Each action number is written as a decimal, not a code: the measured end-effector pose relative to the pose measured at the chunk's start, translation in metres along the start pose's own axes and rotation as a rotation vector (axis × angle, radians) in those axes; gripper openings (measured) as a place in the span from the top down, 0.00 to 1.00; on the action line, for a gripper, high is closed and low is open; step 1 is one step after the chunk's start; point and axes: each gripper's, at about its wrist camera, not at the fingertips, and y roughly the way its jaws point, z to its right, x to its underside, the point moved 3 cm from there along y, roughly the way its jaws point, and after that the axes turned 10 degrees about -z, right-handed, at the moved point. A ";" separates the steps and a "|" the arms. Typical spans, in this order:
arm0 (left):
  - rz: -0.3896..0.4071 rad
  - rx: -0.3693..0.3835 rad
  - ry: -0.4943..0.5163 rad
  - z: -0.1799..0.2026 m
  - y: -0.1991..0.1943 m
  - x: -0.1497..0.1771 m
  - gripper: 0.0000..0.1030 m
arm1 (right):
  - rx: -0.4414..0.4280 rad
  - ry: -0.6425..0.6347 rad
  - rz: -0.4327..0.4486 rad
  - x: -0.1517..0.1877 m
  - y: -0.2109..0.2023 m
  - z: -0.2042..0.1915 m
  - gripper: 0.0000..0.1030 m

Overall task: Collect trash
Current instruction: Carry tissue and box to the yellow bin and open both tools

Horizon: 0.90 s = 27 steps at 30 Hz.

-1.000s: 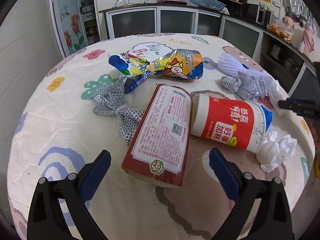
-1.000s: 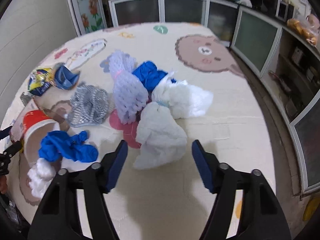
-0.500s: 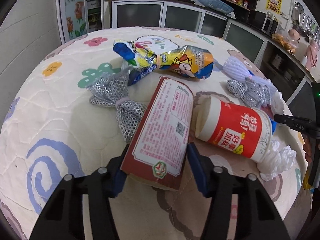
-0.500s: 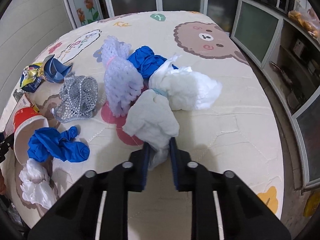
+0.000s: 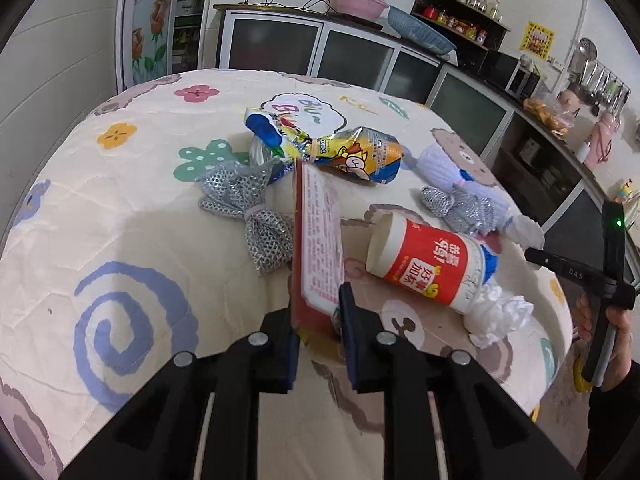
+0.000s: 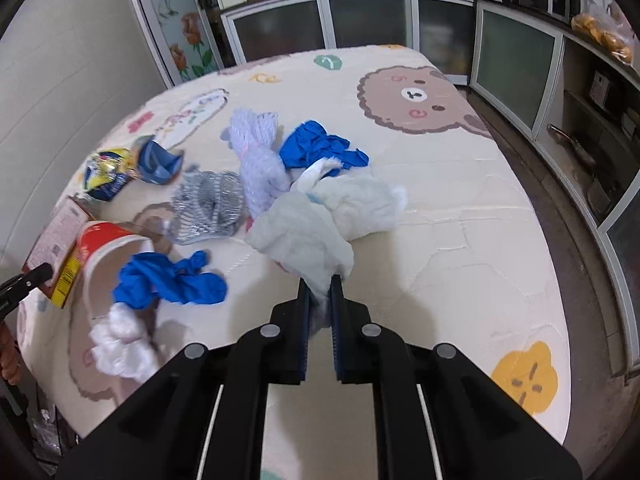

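Now left gripper (image 5: 318, 316) clamps red carton (image 5: 318, 236); its print unreadable.

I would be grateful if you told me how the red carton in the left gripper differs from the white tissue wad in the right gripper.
The red carton is a stiff, flattened box printed with text; the white tissue wad is soft, crumpled and plain. The carton is tipped up on edge between the left gripper fingers, while the wad droops out of the right gripper. Both are clamped at their near end.
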 end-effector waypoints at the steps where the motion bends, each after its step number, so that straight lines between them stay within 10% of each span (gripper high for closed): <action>1: 0.004 -0.008 0.001 -0.001 -0.001 0.001 0.85 | 0.000 -0.004 0.007 0.002 -0.004 -0.001 0.92; 17: 0.096 0.023 0.056 0.008 -0.059 0.019 0.86 | -0.097 0.018 0.139 0.035 -0.079 -0.002 0.92; 27: 0.099 0.123 0.210 0.079 -0.070 0.030 0.86 | -0.076 0.086 0.209 0.076 -0.125 0.028 0.92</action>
